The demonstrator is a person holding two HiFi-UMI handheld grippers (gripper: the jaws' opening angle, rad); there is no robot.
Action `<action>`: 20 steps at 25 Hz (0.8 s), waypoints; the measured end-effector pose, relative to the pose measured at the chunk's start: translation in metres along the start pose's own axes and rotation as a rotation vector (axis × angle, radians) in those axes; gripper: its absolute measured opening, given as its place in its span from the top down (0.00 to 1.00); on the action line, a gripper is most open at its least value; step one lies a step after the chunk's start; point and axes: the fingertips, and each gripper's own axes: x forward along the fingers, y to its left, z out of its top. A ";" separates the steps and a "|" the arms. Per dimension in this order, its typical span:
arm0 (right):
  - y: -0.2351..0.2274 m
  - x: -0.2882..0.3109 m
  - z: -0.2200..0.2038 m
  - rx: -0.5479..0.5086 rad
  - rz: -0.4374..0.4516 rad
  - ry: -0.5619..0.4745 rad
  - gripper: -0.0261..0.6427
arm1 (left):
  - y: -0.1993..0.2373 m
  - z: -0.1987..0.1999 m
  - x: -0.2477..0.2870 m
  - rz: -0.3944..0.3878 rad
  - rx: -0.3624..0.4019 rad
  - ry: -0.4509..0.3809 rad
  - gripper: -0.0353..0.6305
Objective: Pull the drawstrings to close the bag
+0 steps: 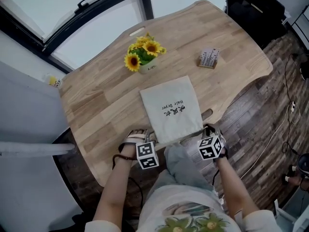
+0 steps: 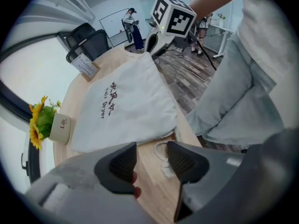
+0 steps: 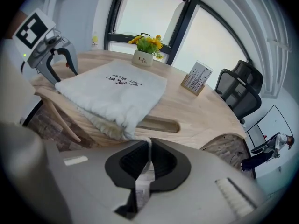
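A pale cloth drawstring bag (image 1: 173,108) with dark print lies flat on the wooden table (image 1: 96,105), its mouth at the near edge. My left gripper (image 1: 142,137) is at the bag's near left corner. In the left gripper view its jaws (image 2: 152,149) stand open just above the table, with a loose white drawstring (image 2: 163,158) lying between them, not pinched. My right gripper (image 1: 207,129) is at the near right corner. Seen in the right gripper view, it (image 3: 148,144) is shut on a white drawstring with a printed tag (image 3: 144,176) coming from the bag (image 3: 112,90).
A small pot of sunflowers (image 1: 142,57) stands behind the bag. A card holder (image 1: 209,58) sits at the back right. A slot (image 1: 206,114) is cut in the table by the right gripper. A black office chair (image 1: 256,8) stands beyond the table. The person's lap is under the near edge.
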 end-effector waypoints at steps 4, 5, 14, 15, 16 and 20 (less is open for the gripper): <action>-0.001 -0.001 0.000 0.025 -0.004 -0.008 0.96 | -0.007 -0.001 0.004 -0.098 -0.104 0.011 0.67; -0.001 -0.001 0.000 0.029 -0.006 -0.009 0.96 | -0.009 -0.002 0.005 -0.131 -0.172 0.004 0.70; -0.002 -0.001 -0.001 0.044 0.006 -0.013 0.96 | -0.002 -0.003 -0.035 -0.099 -0.593 -0.206 0.71; -0.002 -0.001 -0.001 0.050 0.006 -0.015 0.96 | -0.012 -0.003 -0.034 -0.083 -0.522 -0.184 0.71; -0.002 -0.001 -0.002 0.055 0.005 -0.016 0.96 | -0.021 -0.001 -0.032 -0.060 -0.435 -0.158 0.71; -0.003 -0.001 -0.001 0.055 0.004 -0.016 0.96 | -0.034 0.012 -0.019 0.027 -0.208 -0.116 0.67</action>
